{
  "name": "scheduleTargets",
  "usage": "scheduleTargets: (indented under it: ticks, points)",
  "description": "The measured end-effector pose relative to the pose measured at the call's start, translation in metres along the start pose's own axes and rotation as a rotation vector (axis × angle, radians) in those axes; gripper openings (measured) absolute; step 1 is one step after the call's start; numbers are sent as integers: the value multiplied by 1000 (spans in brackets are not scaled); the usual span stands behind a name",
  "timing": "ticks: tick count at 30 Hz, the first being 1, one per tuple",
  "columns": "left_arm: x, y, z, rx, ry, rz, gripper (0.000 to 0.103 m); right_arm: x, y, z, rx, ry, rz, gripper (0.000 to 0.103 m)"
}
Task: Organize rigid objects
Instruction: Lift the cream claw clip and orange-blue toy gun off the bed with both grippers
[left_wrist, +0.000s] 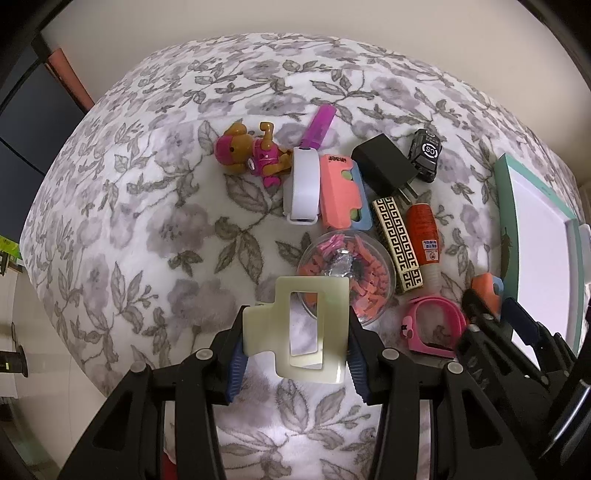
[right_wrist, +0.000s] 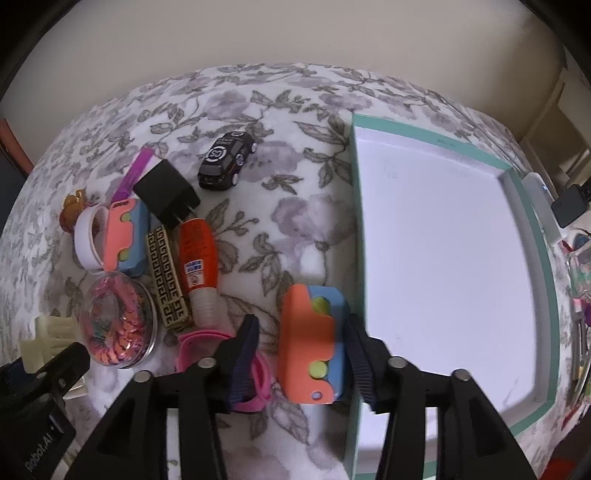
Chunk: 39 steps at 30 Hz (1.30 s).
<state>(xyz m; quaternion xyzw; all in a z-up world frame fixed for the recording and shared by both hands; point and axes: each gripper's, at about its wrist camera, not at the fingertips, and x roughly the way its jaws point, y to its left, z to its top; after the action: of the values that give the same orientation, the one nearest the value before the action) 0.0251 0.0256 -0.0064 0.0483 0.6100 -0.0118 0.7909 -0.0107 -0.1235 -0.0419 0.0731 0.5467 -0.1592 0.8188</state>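
floral grey-and-white blanket (right_wrist: 288, 206) spread over the bed, and your sorting has barely started.

your teal-rimmed white box tray (right_wrist: 360, 229) holds nothing in the part you can see, so every piece is left to move: the black toy car (right_wrist: 226, 159), black plug adapter (right_wrist: 166, 192), orange glue bottle (right_wrist: 197, 258) and round clear tub of pink clips (right_wrist: 118, 325) all lie on the blanket. your left gripper (left_wrist: 295, 354) is clamped on the cream rectangular plastic hair claw (left_wrist: 314, 325), lifted over the tub. your right gripper (right_wrist: 301, 360) has its fingers apart around the orange-and-blue foam block (right_wrist: 310, 347), just beside the tray's near wall; only the right pad seems to touch it.
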Motion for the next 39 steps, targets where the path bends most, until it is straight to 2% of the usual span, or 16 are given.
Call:
scheduleTargets:
  ticks: [2,4,6,12,17,23,39]
  points:
    - [0,0,0,1,1,-2,49,0,2,0,13,10,28,57]
    - [0,0,0,2,1,-4,49,-4,0,0,39,16,103,57]
    - [0,0,-1,4,2,-5,49,-7,-1,0,65,17,138,58]
    - [2,1,-1,1,11,-8,49,-10,0,1,38,-11,70,58]
    - [3,0,-1,7,17,-8,49,-1,-3,1,33,15,58,53]
    - [4,0,-1,7,21,-7,49,3,2,-4,-15,4,39,51]
    - [9,-1,-4,26,36,0,49,6,-10,-4,64,33,119,48]
